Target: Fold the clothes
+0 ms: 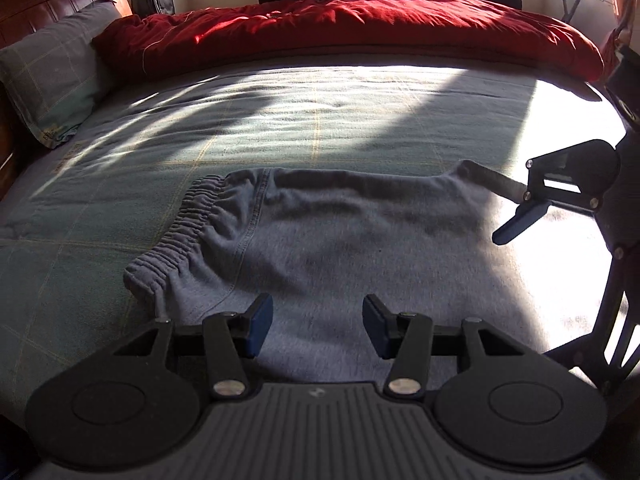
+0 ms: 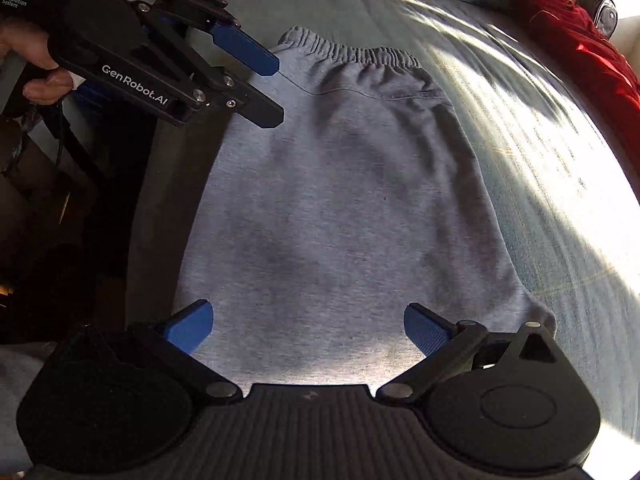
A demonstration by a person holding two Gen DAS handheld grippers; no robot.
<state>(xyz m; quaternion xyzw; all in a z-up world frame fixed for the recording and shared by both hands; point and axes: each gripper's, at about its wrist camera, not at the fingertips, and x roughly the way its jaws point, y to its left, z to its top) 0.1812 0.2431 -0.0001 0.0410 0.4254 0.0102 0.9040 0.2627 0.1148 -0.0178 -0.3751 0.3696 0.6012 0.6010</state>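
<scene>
Left wrist view: your left gripper (image 1: 317,330) stands with jaws apart and empty over the near edge of the grey sweatpants (image 1: 340,232), which lie flat on the bed (image 1: 360,120), waistband (image 1: 176,232) at 9 o'clock. Your right gripper (image 1: 516,216) hovers at 3 o'clock.

Right wrist view: your right gripper (image 2: 308,330) is spread, holding nothing, likely positioned for an edge pinch; waistband (image 2: 352,54) at 12 o'clock.

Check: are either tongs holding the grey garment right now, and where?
Nothing held. Left tongs and right tongs are both open above the grey garment, which lies flat on the bed, no cloth between their pads.
</scene>
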